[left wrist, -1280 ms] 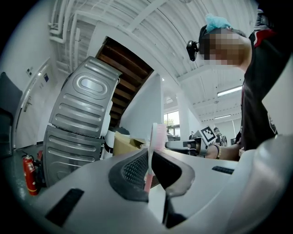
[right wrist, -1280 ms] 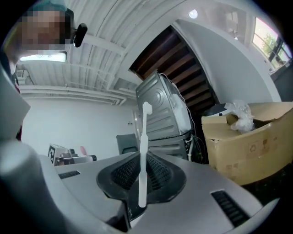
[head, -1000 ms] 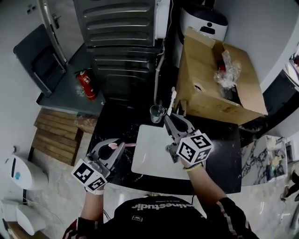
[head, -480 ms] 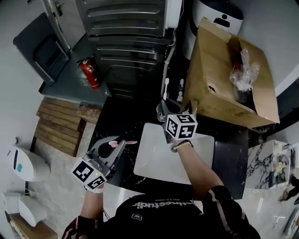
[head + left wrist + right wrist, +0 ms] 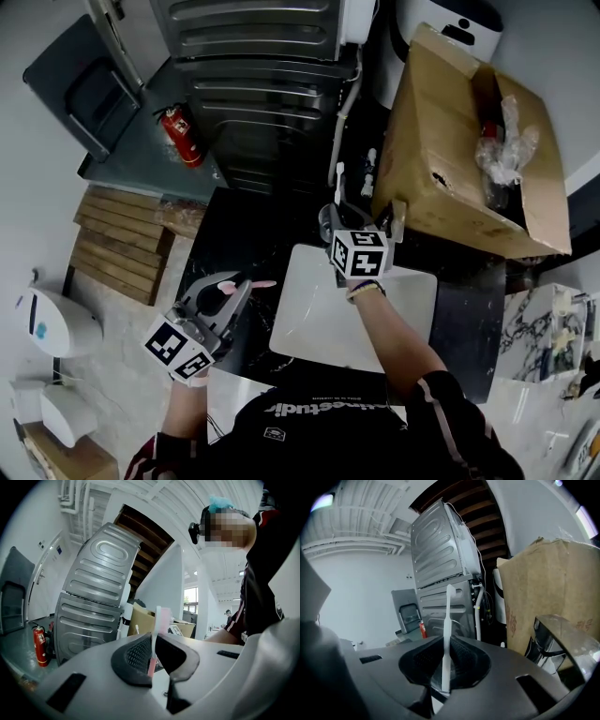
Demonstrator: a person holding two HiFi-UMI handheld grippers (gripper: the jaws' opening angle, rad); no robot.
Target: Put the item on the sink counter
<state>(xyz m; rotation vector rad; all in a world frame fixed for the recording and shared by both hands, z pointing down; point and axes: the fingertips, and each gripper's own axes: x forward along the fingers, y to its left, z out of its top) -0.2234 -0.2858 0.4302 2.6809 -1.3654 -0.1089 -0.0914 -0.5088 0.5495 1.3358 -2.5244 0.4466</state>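
**Two brushes in hand, neither on the counter yet**

Setup: black counter (image 5: 225,246) with a white sink (image 5: 314,323) sunk into it and a cardboard box (image 5: 450,159) at the far right corner.

Left gripper (image 5: 236,292): over the counter just left of the sink. Its jaws are nearly together, clamped on the handle of a pink brush (image 5: 153,641) whose head pokes out toward the sink.

Right gripper (image 5: 330,223): at the sink's far rim, near the box. Its jaws are pinched on the handle of a white brush (image 5: 446,634), head pointing away from the person. Whether either brush touches the counter I cannot tell.

Handling (judged): both brushes are light, thin, stiff plastic, smooth and not fragile, with soft bristles. A narrow handle can swivel between the pads, so mid-handle is the better hold. They may roll once released, so lay them flat and low.
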